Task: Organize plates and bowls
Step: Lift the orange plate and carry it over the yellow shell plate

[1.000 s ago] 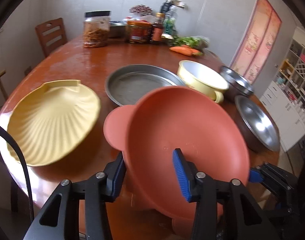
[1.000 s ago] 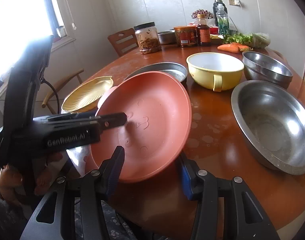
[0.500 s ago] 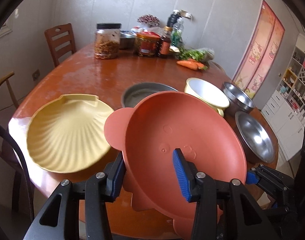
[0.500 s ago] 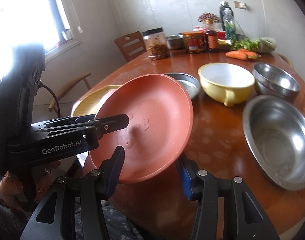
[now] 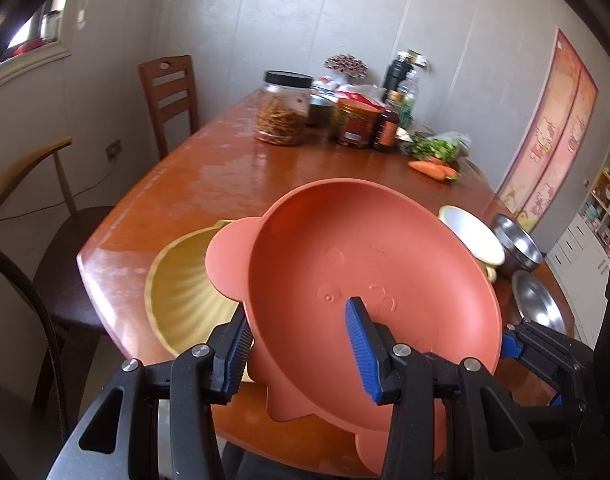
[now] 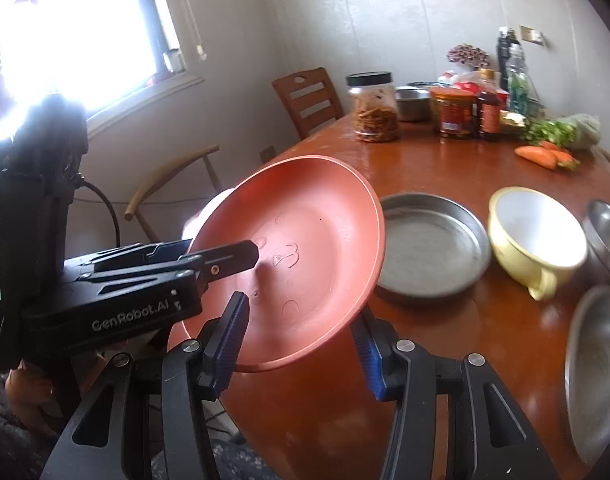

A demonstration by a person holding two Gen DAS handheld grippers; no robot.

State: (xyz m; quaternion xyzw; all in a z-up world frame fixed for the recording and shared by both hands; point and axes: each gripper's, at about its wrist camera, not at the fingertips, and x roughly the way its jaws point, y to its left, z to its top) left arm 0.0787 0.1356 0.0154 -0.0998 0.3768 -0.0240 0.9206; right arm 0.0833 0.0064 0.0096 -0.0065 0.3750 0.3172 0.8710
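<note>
The terracotta-orange plastic plate with 2 round ear tabs [image 5: 369, 292] is lifted clear of the brown wooden worktop [image 5: 233, 168] and tilted, its hollow empty apart from a faint moulded face. The left tongs [image 5: 299, 346] are clamped on its near rim, 1 blue-padded finger under the outside wall and 1 inside the hollow. The right tongs [image 6: 301, 338] sit at the plate's lower edge with their fingers either side of it, though I cannot tell whether they grip it. On the worktop stand 1 yellow shell-shaped ribbed dish [image 5: 181, 296], partly hidden behind the plate; 1 round flat-bottomed metal pan [image 6: 429, 244], empty; 1 pale yellow bowl with a handle and white inside [image 6: 537, 236], empty; and 2 shiny steel bowls at the right edge, the farther one [image 6: 607, 232] and the nearer one [image 6: 597, 368]. At the far end, 1 clear black-lidded jar [image 6: 373, 108] holds brown strands. The left device reaches in from the left in the right wrist view.
</note>
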